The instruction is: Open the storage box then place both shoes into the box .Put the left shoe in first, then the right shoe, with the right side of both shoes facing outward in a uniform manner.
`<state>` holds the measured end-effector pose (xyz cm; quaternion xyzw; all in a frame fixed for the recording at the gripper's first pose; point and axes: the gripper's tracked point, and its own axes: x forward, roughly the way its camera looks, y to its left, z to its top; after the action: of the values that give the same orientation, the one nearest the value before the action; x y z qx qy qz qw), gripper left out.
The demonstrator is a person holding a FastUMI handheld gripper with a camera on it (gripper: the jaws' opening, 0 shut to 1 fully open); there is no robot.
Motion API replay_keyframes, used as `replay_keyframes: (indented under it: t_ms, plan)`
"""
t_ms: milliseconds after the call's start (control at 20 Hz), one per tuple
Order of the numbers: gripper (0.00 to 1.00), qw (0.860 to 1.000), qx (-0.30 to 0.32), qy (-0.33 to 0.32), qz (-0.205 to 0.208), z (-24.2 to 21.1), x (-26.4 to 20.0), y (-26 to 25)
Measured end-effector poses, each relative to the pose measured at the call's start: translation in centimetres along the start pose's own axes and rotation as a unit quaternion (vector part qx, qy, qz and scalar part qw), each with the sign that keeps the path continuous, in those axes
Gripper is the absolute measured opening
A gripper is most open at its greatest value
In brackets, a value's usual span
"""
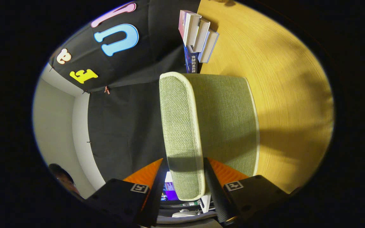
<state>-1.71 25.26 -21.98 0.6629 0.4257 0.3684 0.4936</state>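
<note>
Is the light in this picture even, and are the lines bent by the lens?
Gripper view: uneven, warm light on the wooden table, with broad soft shadows across it; fisheye bends the green storage box between the fingers; all sharp.

I am working in a staged recording booth: black cloth wall (122, 126) is hanging behind my wooden table (280, 95), books (198, 34) are standing there, a white room wall (52, 120) showing beyond.

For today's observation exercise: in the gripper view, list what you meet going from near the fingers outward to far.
gripper fingers around the lid's edge → green fabric storage box → stack of books
</note>
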Motion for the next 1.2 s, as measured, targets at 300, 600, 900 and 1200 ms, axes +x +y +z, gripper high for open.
replay_keyframes:
  t_ms: [300,600,900,1200]
  plan:
    - [0.07,0.997,-0.065,-0.036,0.039,1.2,-2.3,1.9]
    - [0.05,0.993,-0.094,-0.052,0.046,-0.3,-2.0,5.5]
    - [0.05,0.984,-0.149,-0.056,0.082,-1.6,-0.1,12.5]
    - [0.05,0.974,-0.206,-0.041,0.085,-3.5,4.8,18.6]
